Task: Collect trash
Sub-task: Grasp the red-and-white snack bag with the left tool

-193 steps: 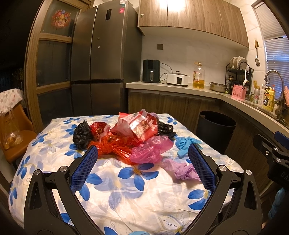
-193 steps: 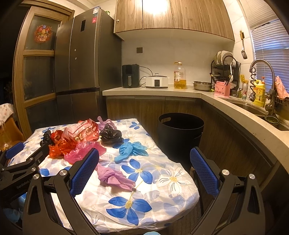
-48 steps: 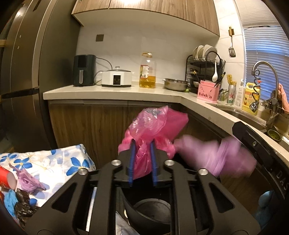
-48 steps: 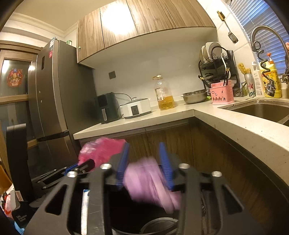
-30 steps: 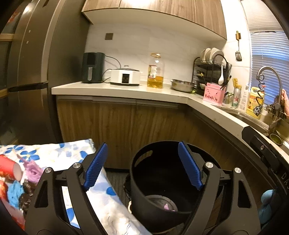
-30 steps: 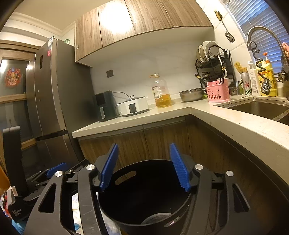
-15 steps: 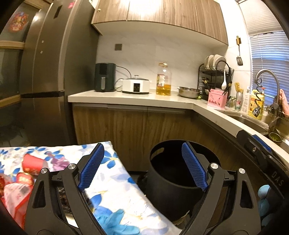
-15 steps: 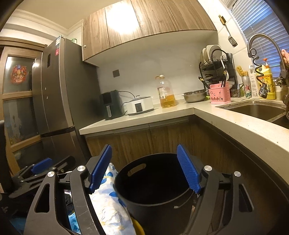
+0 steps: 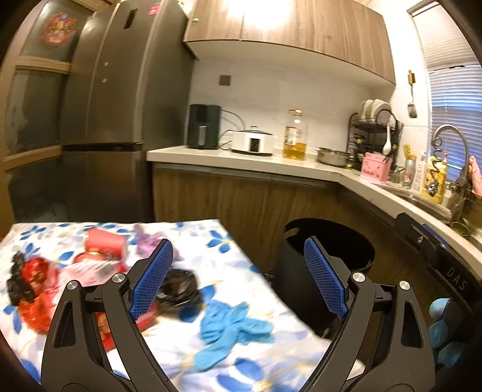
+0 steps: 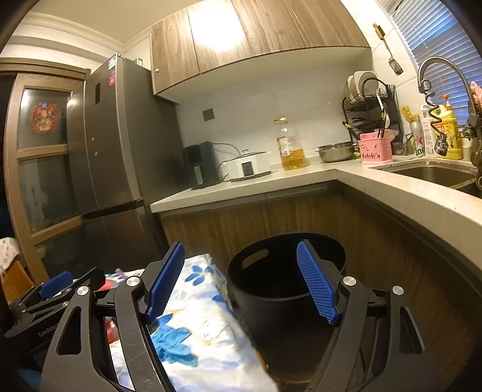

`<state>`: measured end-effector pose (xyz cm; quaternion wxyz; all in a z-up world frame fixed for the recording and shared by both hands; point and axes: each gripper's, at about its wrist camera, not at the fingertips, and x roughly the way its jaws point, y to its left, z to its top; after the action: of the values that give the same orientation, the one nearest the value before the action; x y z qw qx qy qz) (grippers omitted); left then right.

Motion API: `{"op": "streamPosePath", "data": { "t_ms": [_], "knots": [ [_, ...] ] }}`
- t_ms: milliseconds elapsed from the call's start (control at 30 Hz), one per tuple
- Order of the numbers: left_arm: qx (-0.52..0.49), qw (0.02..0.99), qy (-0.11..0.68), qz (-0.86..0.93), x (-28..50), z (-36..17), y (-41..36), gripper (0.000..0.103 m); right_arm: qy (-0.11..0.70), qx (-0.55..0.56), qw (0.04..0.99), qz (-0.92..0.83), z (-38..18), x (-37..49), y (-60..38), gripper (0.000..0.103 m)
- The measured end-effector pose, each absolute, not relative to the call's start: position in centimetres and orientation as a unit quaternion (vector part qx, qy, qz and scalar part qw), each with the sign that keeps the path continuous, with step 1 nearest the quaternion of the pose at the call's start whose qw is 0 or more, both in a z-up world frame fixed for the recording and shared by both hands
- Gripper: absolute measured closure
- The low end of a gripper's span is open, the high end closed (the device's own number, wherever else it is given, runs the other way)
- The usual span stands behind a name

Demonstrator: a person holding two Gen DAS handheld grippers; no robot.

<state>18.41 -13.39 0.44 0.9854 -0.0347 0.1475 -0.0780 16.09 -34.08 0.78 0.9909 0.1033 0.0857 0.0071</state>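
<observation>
Both tongs empty: left gripper (image 9: pixel 238 279) wide, right gripper (image 10: pixel 241 280) wide (nothing between). Blue gloves (image 9: pixel 232 328), black bag (image 9: pixel 180 289), red wrappers (image 9: pixel 36 280) left on table (image 9: pixel 229 250) beside bin (image 9: pixel 328 262). Plenty remaining.

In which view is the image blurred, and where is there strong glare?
Left wrist view: the trash on the table is smeared by motion blur, for example the blue glove; glare washes out the upper cabinets. Right wrist view: mostly sharper, with similar glare on a cabinet door; straight edges bend from the fisheye lens.
</observation>
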Motion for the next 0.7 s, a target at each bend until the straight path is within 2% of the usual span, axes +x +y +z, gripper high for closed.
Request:
{"op": "streamPosePath", "data": {
  "t_ms": [367, 600, 700],
  "knots": [
    [-0.057, 0.987, 0.145, 0.028, 13.6, -2.4, -4.8, 0.016, 0.107, 0.103, 0.988, 0.044, -1.6, 14.7, -29.0, 0.028],
    [-0.073, 0.981, 0.165, 0.065, 13.3, -4.6, -0.9, 0.016, 0.124, 0.098, 0.985, 0.072, -3.2, 14.5, -25.7, 0.028],
    [-0.075, 0.98, 0.171, 0.068, 13.6, -5.4, 0.0, 0.021, 0.133, 0.095, 0.983, 0.082, -3.6, 14.7, -24.6, 0.028]
  ]
}}
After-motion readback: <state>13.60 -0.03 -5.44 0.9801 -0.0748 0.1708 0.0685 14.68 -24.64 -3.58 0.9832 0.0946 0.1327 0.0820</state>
